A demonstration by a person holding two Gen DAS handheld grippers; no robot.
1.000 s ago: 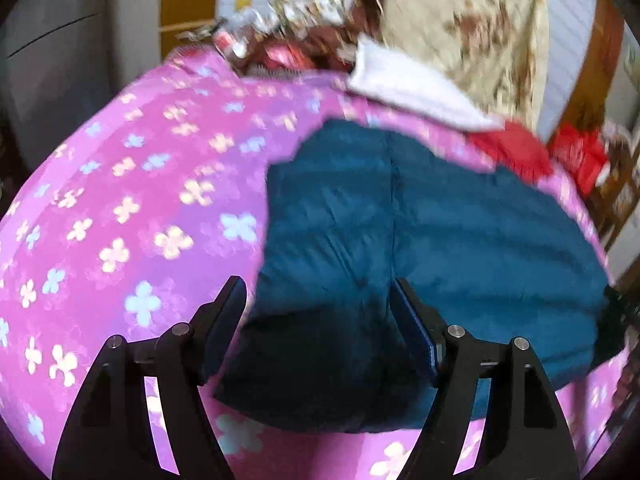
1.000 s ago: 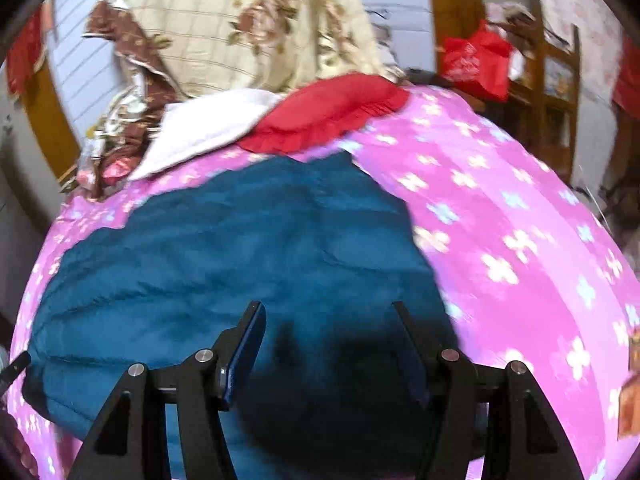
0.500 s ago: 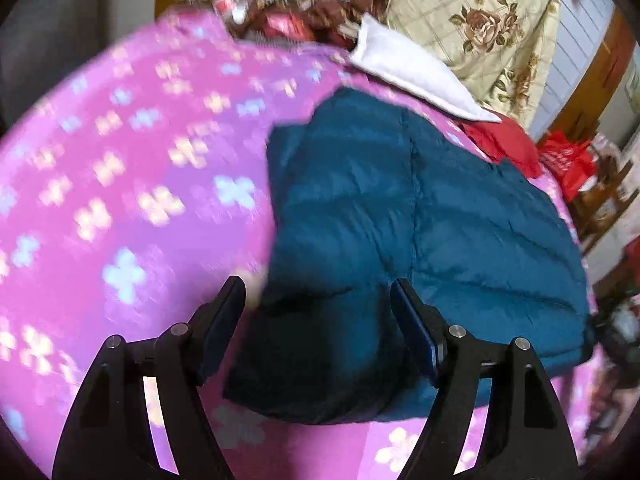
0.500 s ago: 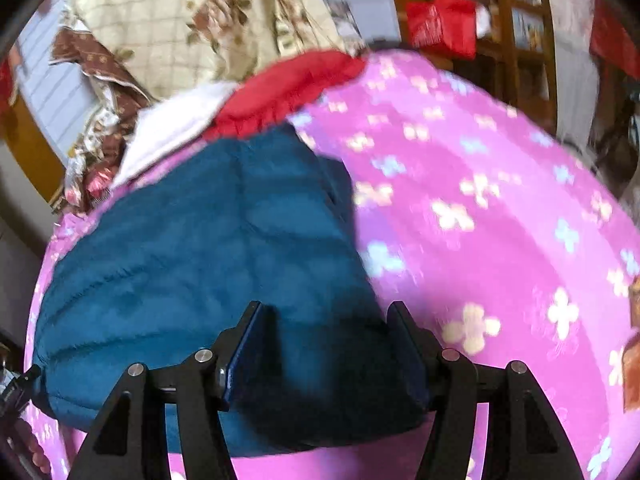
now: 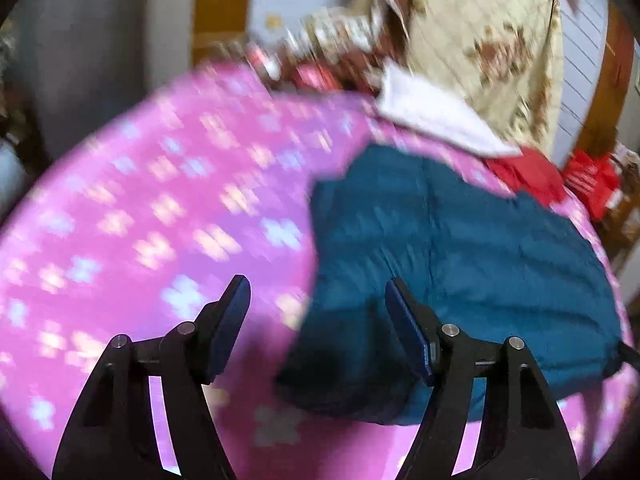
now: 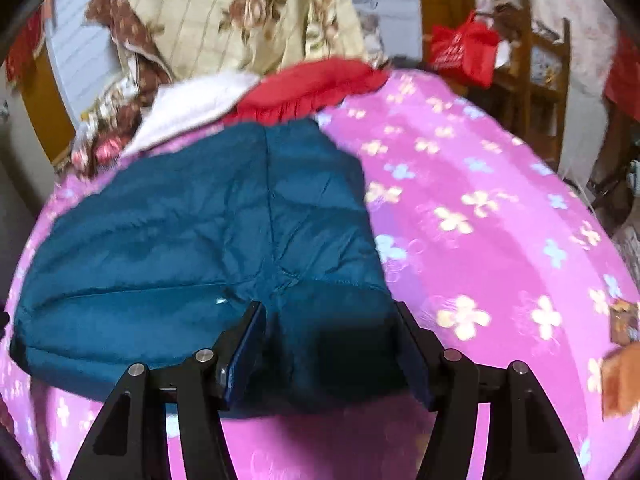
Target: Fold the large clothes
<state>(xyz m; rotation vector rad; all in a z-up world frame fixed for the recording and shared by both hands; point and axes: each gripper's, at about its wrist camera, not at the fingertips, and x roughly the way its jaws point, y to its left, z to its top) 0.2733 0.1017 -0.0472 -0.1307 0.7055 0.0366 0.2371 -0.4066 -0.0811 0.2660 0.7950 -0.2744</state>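
A teal padded jacket (image 5: 460, 248) (image 6: 200, 232) lies folded flat on a pink flowered bedsheet (image 5: 160, 200) (image 6: 480, 220). My left gripper (image 5: 316, 284) hovers over the jacket's near left edge. Its jaws are closing, with only the sheet and the jacket's edge seen below the gap and nothing pressed. My right gripper (image 6: 328, 308) hangs over the jacket's near right corner. That corner shows between its spread fingers, and the pads do not press on it. The left wrist view is blurred.
Behind the jacket lie a white cloth (image 6: 192, 108) and a red garment (image 6: 308, 88), with a cream floral quilt (image 6: 240, 12) piled at the headboard. A red bag (image 6: 464, 52) hangs on wooden furniture (image 6: 536, 64) at the right. Bare pink sheet spreads on either side of the jacket.
The left gripper has shifted left, so the jacket's edge now sits under its gap, and its jaws have narrowed a little. The right gripper has slid right to the jacket's near right corner.
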